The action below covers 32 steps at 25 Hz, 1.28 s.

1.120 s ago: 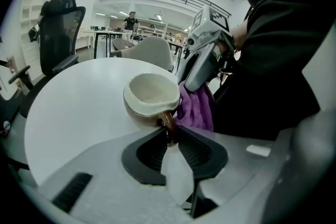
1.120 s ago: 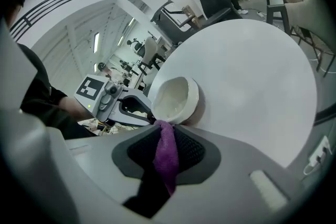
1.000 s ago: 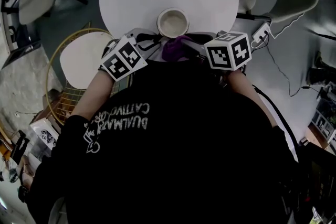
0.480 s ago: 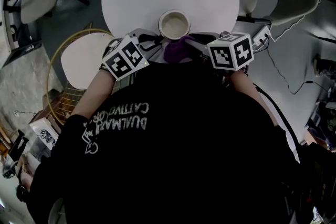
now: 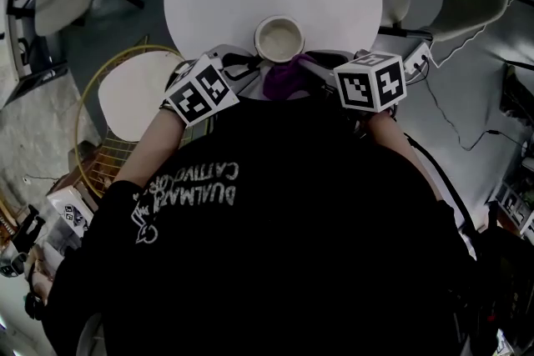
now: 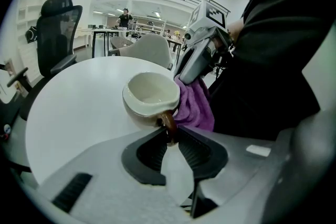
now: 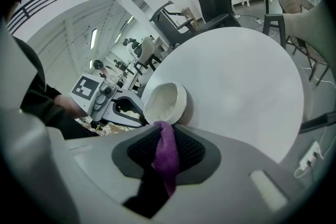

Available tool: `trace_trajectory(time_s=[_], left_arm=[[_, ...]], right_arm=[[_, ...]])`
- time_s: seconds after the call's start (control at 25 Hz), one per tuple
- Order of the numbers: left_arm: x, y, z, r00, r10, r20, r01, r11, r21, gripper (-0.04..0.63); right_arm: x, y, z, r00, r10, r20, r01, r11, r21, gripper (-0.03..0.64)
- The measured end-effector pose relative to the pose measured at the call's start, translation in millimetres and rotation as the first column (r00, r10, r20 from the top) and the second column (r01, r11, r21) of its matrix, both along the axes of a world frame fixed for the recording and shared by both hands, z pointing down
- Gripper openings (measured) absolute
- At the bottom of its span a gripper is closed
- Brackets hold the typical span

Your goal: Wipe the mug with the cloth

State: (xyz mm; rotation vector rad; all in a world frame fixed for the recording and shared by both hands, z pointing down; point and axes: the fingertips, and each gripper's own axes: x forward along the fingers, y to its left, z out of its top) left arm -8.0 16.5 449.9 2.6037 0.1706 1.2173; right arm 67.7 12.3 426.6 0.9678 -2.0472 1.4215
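Left gripper (image 6: 169, 134) clamped on the brown handle (image 6: 168, 122), mug (image 6: 149, 98) right ahead of its jaws at the table (image 6: 73, 107) edge. A thin hold, that. Right gripper (image 7: 165, 131) pinches the purple cloth (image 7: 167, 157), bunched against the mug's side just past its tips. Wipe too hard and the mug could twist on that handle, or tip.

Mug (image 6: 149, 96) glossy ceramic; cloth (image 6: 197, 110) soft fabric (fuzzy nap); table (image 6: 79, 99) smooth matt.

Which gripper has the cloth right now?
The right gripper: its jaws pinch the purple cloth, while the left gripper clamps the brown handle of the mug.
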Motion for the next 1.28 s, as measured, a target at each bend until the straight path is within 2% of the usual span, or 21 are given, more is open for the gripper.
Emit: trace_trajectory(time_s=[0.8,1.28], left_arm=[[-2.5,-1.4,1.5,1.000,-0.011,0.015,0.011,1.000,-0.008,0.069],[-1.6,3.3,-0.9,1.000,0.021,0.018,-0.021,1.000,-0.023,0.070]], right_arm=[[10.3,-11.5,4.2,0.998,0.063,-0.017,-0.063,0.998,0.006,0.081],[16.1,-18.4,2.7,0.993,0.114,-0.012,-0.114,0.993,0.009,0.081]])
